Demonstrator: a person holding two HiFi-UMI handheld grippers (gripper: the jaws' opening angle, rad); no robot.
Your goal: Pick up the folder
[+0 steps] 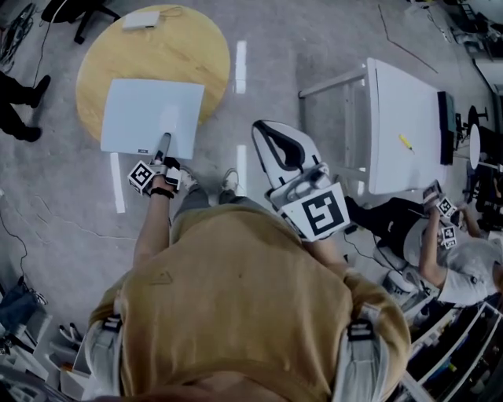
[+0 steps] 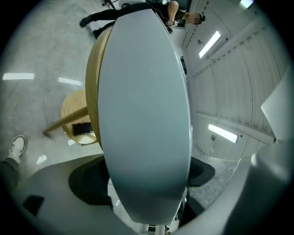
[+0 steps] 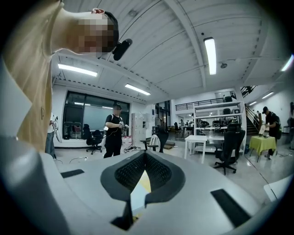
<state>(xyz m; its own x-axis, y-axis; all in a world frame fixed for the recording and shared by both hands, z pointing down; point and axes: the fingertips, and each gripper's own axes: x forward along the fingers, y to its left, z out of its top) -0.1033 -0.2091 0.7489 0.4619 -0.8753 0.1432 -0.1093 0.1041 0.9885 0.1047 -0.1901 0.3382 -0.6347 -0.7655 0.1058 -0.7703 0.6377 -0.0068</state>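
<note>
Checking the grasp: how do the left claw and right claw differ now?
Left claw is wide open, right claw shut. Left claw straddles the folder's near edge on the table; right claw holds nothing. Left claw is reached out; right claw is near the person. Both point away from the person.

A round wooden bench [image 1: 200, 47] is standing on the gray floor [image 1: 267, 47] with a small white box [image 1: 140, 20] lying near its far edge, a white bench [image 1: 401, 110] is carrying a yellow pen [image 1: 405, 143], and a person in black [image 3: 113, 131] is standing far off.
</note>
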